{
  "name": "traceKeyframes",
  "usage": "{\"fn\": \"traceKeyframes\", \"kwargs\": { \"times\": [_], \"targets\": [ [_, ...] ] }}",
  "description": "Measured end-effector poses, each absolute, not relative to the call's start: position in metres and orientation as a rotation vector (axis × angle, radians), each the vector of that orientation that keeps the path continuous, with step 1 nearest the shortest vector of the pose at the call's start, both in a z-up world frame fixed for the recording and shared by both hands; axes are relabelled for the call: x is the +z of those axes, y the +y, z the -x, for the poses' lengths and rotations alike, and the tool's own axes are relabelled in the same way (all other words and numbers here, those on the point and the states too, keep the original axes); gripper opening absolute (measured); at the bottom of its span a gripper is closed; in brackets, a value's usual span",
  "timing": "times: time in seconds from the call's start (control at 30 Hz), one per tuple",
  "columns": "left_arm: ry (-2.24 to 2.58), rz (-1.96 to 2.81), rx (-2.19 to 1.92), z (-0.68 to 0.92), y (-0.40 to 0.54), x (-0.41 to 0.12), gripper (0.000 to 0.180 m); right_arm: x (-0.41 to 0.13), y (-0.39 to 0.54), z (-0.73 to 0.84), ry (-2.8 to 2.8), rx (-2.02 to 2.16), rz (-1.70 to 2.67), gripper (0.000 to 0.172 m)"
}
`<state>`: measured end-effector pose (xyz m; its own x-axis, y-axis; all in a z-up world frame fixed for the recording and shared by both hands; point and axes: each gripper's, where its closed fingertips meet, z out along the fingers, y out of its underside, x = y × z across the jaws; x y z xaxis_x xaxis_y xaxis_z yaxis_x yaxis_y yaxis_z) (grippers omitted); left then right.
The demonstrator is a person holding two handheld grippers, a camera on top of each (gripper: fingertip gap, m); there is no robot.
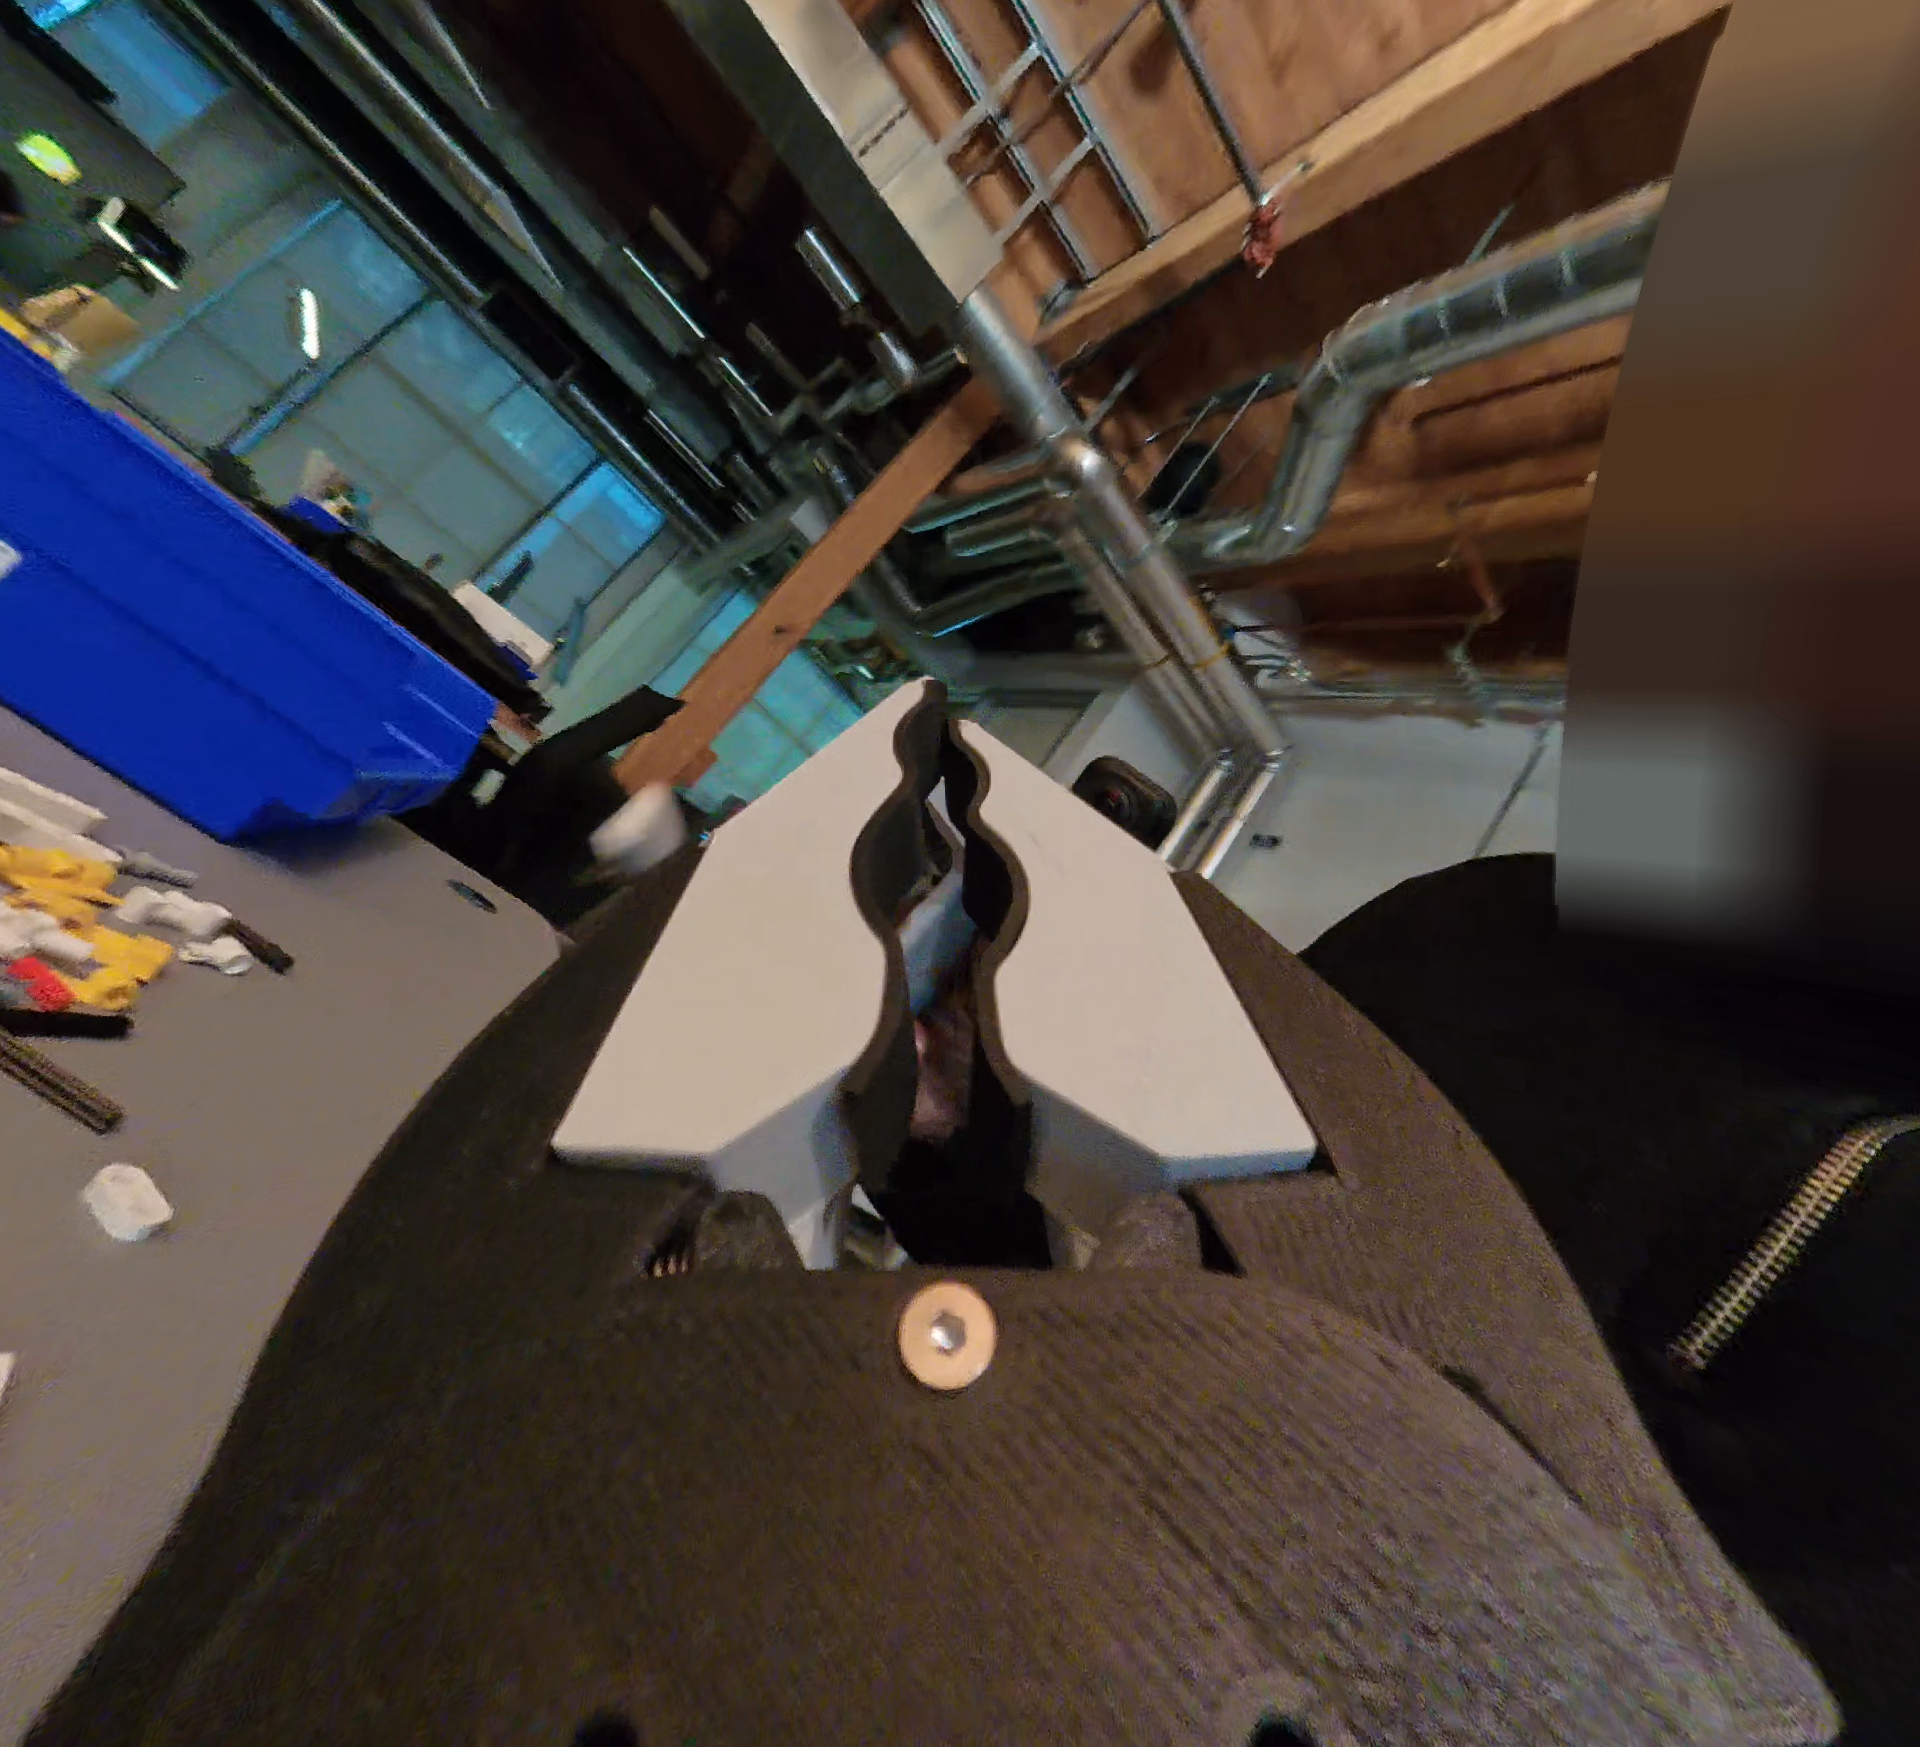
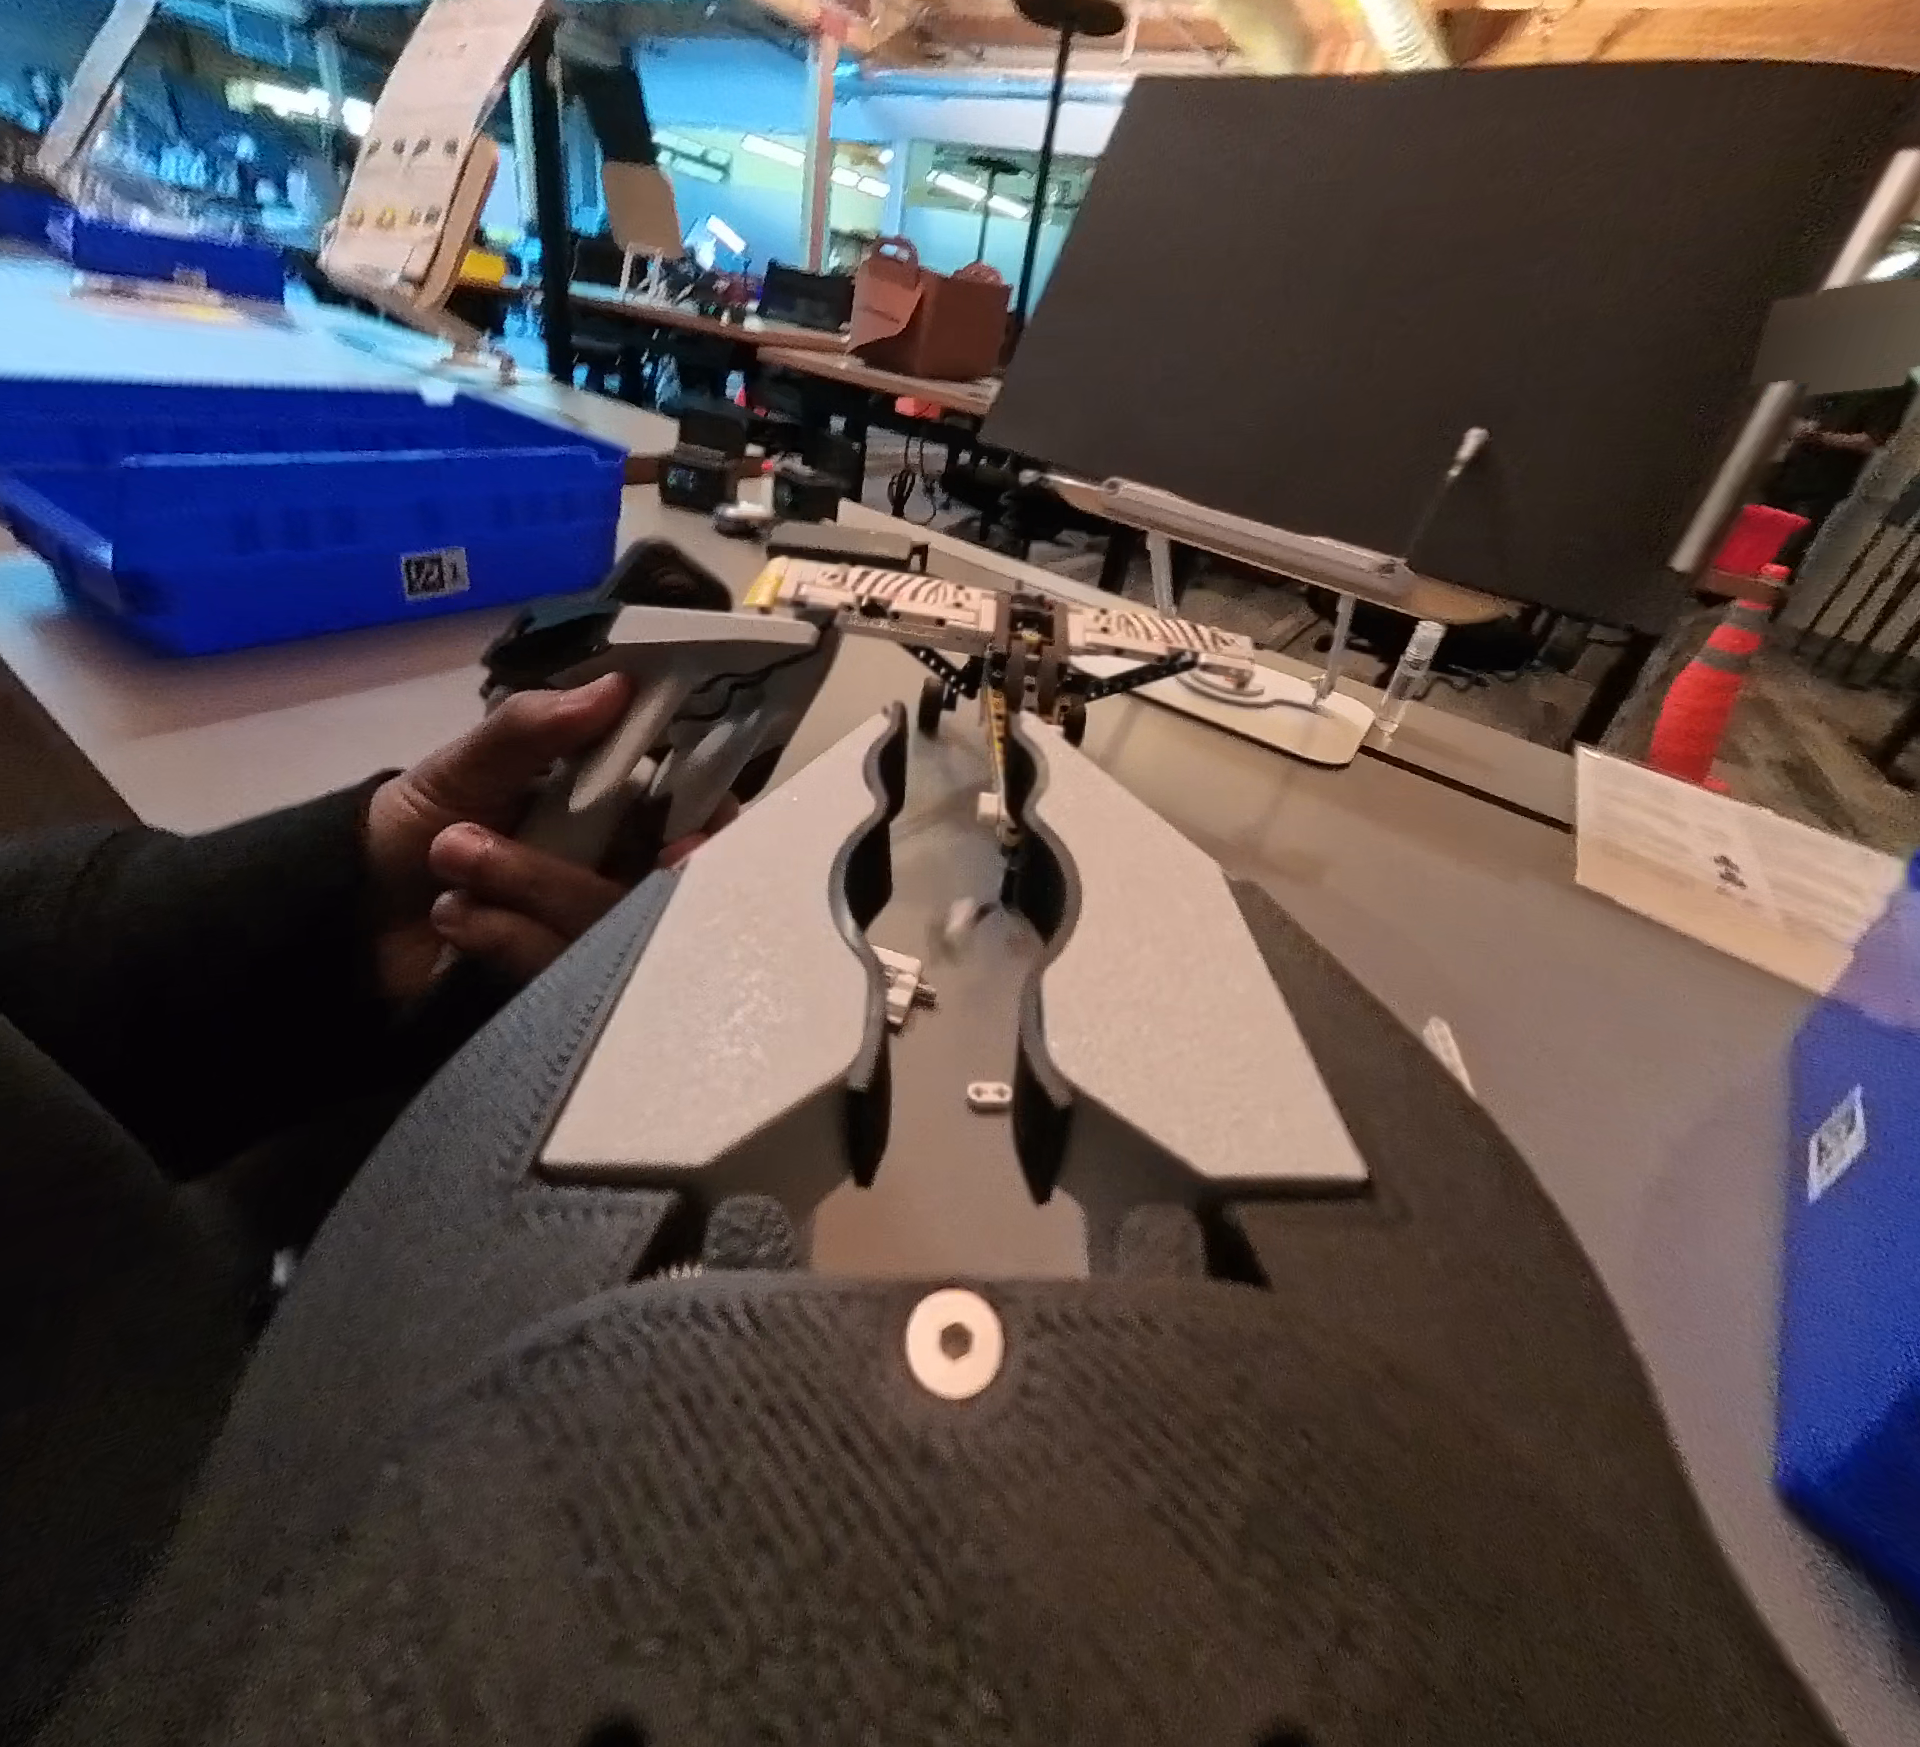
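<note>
Left wrist view was tilted way up toward the wooden ceiling and metal ducts, so not much table showed. The left gripper (image 1: 943, 721) had its wavy black pads closed together at the tips with nothing between them there. Off to its left sat a blue bin (image 1: 208, 596) on the gray table (image 1: 260, 1126), with a scatter of yellow, white and red small parts (image 1: 94, 928) near the edge and one white piece (image 1: 127, 1201) lying alone closer in. A black zippered garment (image 1: 1662, 1178) filled the right side.

Right wrist view was more useful. The right gripper (image 2: 961, 731) had its jaws narrowly apart, and the thin tail boom of a brick-built plane model (image 2: 1013, 632) ran down between them. It was too blurry to say whether the pads actually pressed on it, so I couldn't tell if it was gripped. The model, with zebra-striped wings, stood on the table (image 2: 1455, 928) just ahead of the fingertips. A couple of tiny white pieces (image 2: 987, 1091) lay on the table between the fingers. To the left, a hand (image 2: 488, 824) held the other gripper, its tips right beside the plane's left wing. A blue tray (image 2: 312, 523) sat further left, a white-based stand (image 2: 1278, 721) behind the plane, and an orange cone (image 2: 1704, 689) far right.
</note>
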<state>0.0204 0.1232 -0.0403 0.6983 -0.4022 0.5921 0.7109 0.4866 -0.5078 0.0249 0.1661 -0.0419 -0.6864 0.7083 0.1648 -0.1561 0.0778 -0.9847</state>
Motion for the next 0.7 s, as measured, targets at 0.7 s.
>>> {"fn": "traceKeyframes", "kwargs": {
  "times": [0.7],
  "targets": [
    [-0.606, 0.769, -0.569, 0.014, 0.099, -0.061, 0.000, -0.176, 0.248, 0.013, -2.138, 1.174, 1.120, 0.011]
  ]
}}
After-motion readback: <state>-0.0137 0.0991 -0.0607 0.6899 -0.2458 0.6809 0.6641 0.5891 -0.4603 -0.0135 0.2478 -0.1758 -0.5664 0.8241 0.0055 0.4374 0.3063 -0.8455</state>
